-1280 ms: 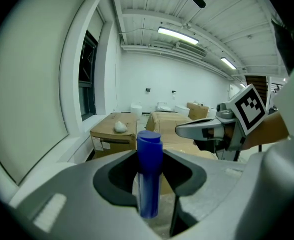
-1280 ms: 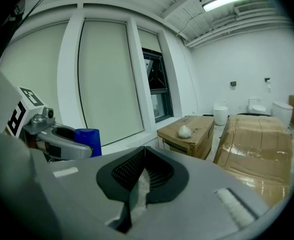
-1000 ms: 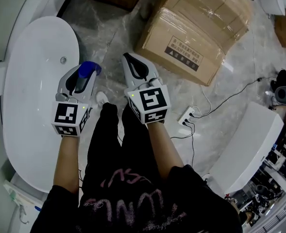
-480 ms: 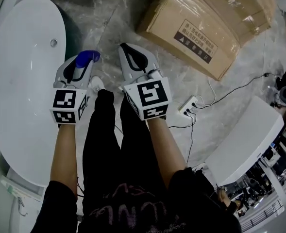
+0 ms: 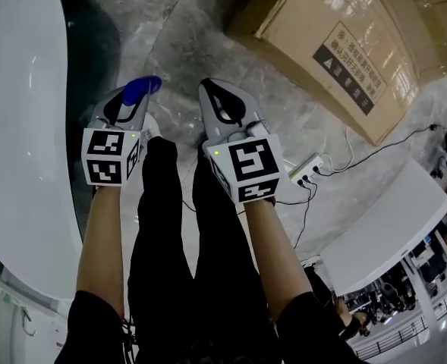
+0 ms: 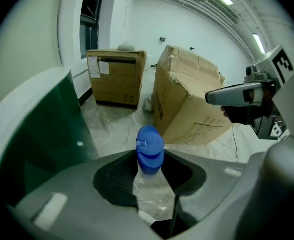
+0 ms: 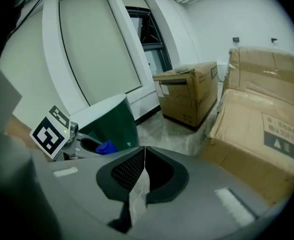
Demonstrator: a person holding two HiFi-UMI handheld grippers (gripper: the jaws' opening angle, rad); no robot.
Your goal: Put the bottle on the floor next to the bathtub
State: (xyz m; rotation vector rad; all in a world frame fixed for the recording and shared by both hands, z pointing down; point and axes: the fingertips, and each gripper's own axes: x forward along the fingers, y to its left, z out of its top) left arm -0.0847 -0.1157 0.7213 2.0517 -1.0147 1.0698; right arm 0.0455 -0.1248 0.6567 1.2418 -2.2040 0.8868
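Between the jaws of the left gripper (image 5: 130, 101) stands the bottle (image 6: 149, 154), pinched at its clear body just under a rounded blue flip cap, which pokes out past the gripper's tips. Gripper and bottle are held above the marble-patterned floor (image 5: 185, 44), just beside the bathtub (image 5: 18, 127). The tub is smooth, glossy white and oval, with a dark green outer wall; what shows of its basin holds nothing. What the bottle holds cannot be told. The right gripper (image 5: 221, 97) hangs next to the left one, its ribbed black pads pressed together on nothing. Ahead lies a large cardboard box (image 5: 344, 44), taped shut, and a white power strip (image 5: 308, 169) rests on the floor by its cords.
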